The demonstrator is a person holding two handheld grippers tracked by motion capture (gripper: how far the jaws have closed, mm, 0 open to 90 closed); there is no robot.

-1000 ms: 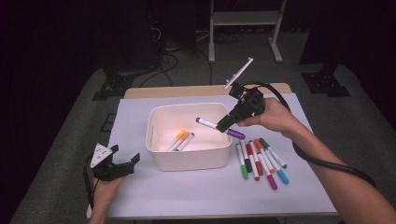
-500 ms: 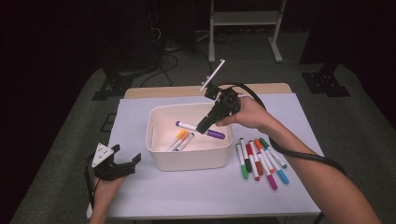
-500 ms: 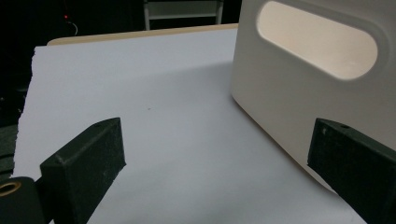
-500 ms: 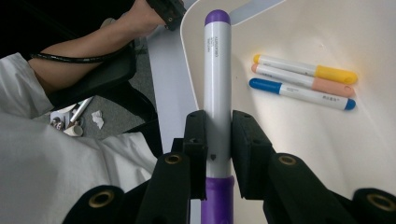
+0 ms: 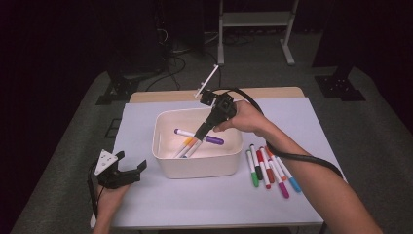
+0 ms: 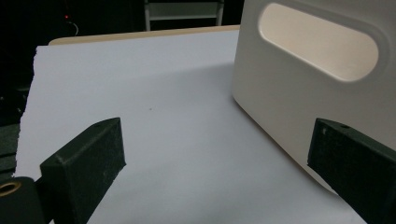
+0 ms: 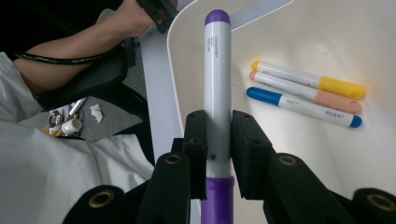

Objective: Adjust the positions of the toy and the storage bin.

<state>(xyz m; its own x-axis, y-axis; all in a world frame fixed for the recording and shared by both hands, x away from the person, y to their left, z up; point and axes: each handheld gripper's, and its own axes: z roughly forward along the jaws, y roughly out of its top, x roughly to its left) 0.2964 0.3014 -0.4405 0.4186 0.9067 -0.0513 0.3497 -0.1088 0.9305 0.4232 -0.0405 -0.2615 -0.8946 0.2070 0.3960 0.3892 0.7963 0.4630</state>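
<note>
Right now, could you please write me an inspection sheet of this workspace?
Surface: white table top, bare at the front.
Job's things: purple marker over the white bin; yellow, peach and blue markers lying inside it; row of markers beside the bin.
Clutter: nothing seen.
Grippers: right gripper shut on the purple marker; left gripper open, facing the bin's side.
Cables: black cable along the right forearm.
Surroundings: dark floor, metal stand behind.
</note>
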